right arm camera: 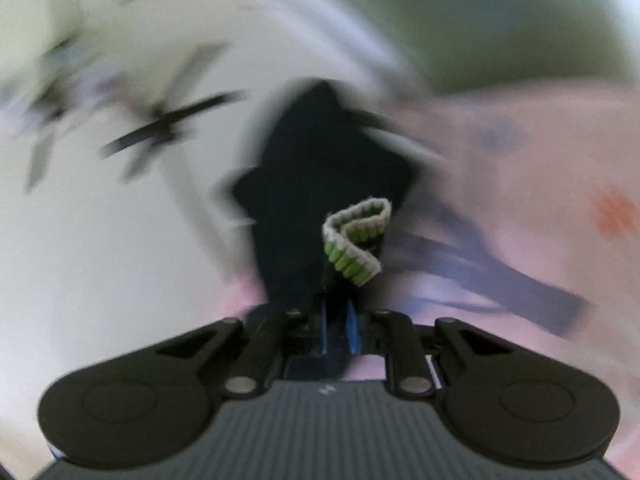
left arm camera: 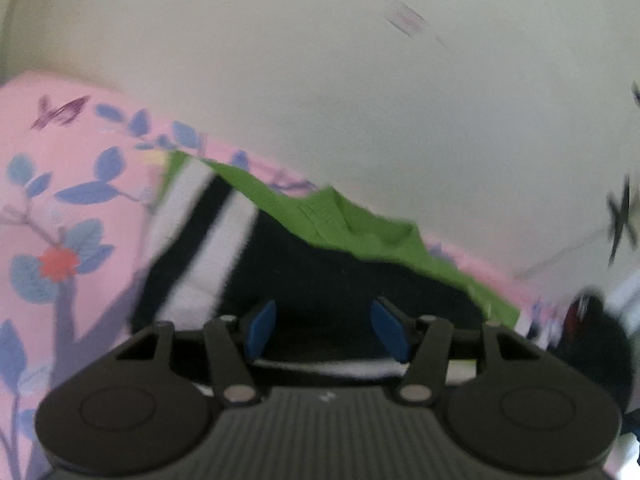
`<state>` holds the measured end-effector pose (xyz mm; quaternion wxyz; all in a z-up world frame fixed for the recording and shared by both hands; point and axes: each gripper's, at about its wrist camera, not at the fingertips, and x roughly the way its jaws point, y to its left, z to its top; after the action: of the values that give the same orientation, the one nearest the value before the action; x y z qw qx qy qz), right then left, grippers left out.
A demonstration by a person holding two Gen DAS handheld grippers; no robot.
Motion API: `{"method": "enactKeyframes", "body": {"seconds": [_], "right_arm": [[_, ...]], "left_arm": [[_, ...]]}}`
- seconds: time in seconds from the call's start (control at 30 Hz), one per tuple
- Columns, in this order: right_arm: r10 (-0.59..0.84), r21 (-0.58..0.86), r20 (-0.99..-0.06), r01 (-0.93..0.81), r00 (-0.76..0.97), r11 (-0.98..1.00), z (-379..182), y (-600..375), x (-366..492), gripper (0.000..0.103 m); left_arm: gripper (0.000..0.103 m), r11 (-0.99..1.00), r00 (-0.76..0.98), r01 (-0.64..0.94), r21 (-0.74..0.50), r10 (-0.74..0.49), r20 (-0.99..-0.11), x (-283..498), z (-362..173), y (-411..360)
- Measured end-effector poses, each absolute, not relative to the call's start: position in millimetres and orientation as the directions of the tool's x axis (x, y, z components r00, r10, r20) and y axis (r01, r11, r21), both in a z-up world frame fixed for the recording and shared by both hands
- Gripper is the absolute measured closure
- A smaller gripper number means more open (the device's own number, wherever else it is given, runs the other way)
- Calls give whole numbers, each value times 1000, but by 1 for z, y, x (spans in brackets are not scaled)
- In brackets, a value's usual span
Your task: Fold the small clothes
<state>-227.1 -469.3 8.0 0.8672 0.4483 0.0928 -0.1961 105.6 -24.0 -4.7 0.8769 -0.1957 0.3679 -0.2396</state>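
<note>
A small garment [left arm camera: 320, 264], dark navy with white stripes and a green inside, lies on a pink floral sheet [left arm camera: 60, 184]. My left gripper [left arm camera: 324, 328] is open just above its dark part, blue pads [left arm camera: 262, 326] apart, holding nothing. In the blurred right wrist view, my right gripper [right arm camera: 338, 324] is shut on the dark fabric [right arm camera: 320, 168] of the garment, which hangs forward from the jaws. A green-and-grey ribbed cuff [right arm camera: 356, 236] curls just ahead of the fingertips.
A pale wall [left arm camera: 360, 80] with faint marks rises behind the sheet. A dark object [left arm camera: 592, 332] sits at the right edge in the left wrist view. The right wrist view shows a smeared white surface [right arm camera: 100, 240] at left and pink sheet [right arm camera: 540, 200] at right.
</note>
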Motion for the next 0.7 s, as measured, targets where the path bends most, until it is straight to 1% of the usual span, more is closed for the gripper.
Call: {"method": "enactKeyframes", "body": {"seconds": [0.07, 0.17, 0.23, 0.27, 0.33, 0.37, 0.4, 0.43, 0.47, 0.5, 0.6, 0.67, 0.7], "right_arm": [[-214, 672, -270, 343, 939, 657, 57, -441, -201, 91], [-173, 508, -169, 236, 970, 829, 130, -388, -151, 92], [-100, 415, -125, 144, 987, 898, 164, -349, -116, 92], [-46, 371, -119, 87, 992, 924, 175, -326, -97, 92], [59, 304, -146, -12, 988, 953, 182, -280, -62, 91], [123, 284, -188, -66, 975, 957, 177, -256, -43, 89], [197, 274, -247, -127, 949, 953, 166, -235, -25, 81], [283, 272, -335, -196, 898, 942, 150, -213, -5, 74], [317, 262, -407, -223, 857, 939, 135, -200, 8, 58], [339, 256, -439, -246, 832, 935, 121, -191, 14, 49], [270, 190, -429, -206, 862, 960, 96, -199, 12, 49], [202, 216, -419, -119, 885, 969, 87, -235, 10, 49], [164, 240, -418, -65, 894, 969, 81, -255, 7, 47]], "left_arm": [[48, 787, 626, 228, -573, -569, -534, 111, -2, -5], [48, 765, 653, 157, -625, -555, -516, 118, 1, 26], [48, 746, 666, 114, -656, -547, -507, 123, 3, 47], [48, 737, 674, 100, -668, -544, -500, 125, 5, 55], [48, 727, 690, 79, -682, -534, -488, 129, 9, 71], [48, 727, 696, 74, -682, -527, -487, 130, 11, 76], [48, 730, 702, 72, -679, -521, -485, 132, 13, 79], [48, 734, 707, 72, -675, -514, -485, 133, 14, 81], [48, 741, 712, 71, -667, -506, -486, 133, 15, 82], [48, 748, 714, 72, -659, -501, -490, 134, 16, 82], [48, 761, 706, 88, -643, -503, -499, 135, 16, 77], [48, 766, 696, 107, -634, -513, -503, 136, 14, 73], [48, 772, 691, 115, -625, -514, -509, 136, 13, 70]]}}
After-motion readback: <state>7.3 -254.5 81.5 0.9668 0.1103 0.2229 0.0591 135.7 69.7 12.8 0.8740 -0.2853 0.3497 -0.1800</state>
